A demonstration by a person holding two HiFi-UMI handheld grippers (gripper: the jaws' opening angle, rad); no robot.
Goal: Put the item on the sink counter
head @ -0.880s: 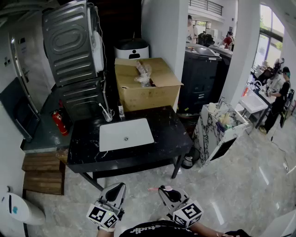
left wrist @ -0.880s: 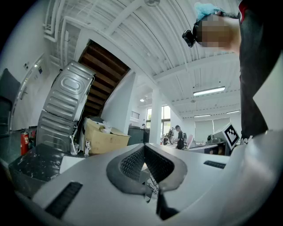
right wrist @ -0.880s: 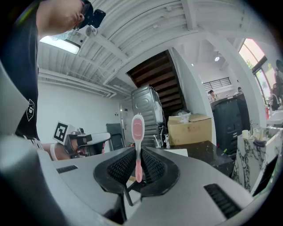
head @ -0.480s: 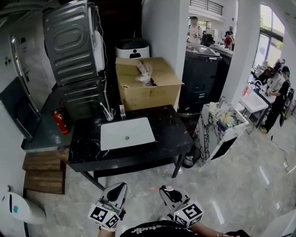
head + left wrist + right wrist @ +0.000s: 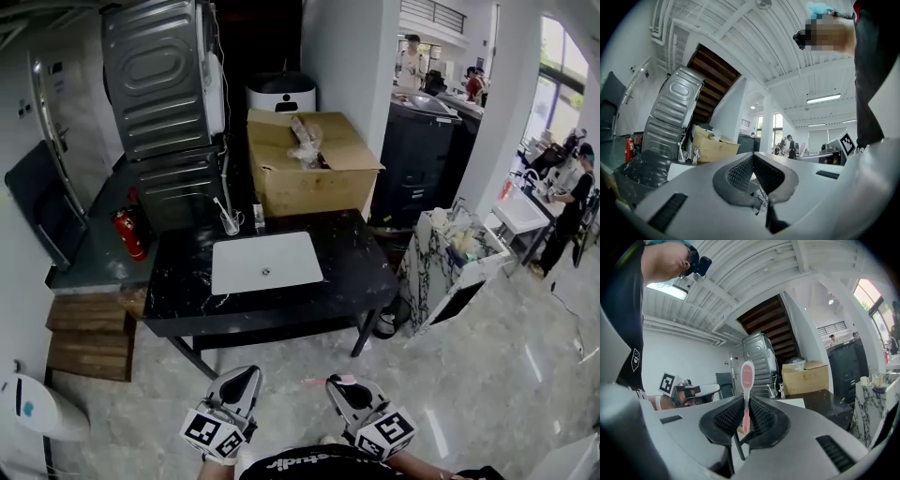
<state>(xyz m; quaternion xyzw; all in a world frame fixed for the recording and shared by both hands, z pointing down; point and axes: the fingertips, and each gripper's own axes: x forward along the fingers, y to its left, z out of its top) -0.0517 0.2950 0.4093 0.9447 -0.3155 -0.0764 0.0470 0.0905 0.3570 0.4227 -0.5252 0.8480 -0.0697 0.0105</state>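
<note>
A pink toothbrush (image 5: 747, 380) stands upright between the jaws of my right gripper (image 5: 744, 417), which is shut on its handle; its tip (image 5: 323, 381) pokes out ahead of that gripper (image 5: 349, 394) at the bottom of the head view. My left gripper (image 5: 236, 386) is beside it, low and to the left, shut with nothing in it (image 5: 752, 171). The black marble sink counter (image 5: 347, 267) with its white basin (image 5: 266, 262) stands well ahead of both grippers. A glass with a toothbrush (image 5: 228, 221) sits at the counter's back edge.
A cardboard box (image 5: 309, 164) stands behind the counter, next to a tilted grey appliance (image 5: 164, 80). A red fire extinguisher (image 5: 128, 234) is at the left, wooden pallets (image 5: 84, 337) lower left, and a marble-pattern cabinet (image 5: 448, 262) at the right. People stand far back right.
The view has shifted a little nearer to the counter, which sits slightly lower and more to the right in the head view. Both grippers keep their places and grips.
</note>
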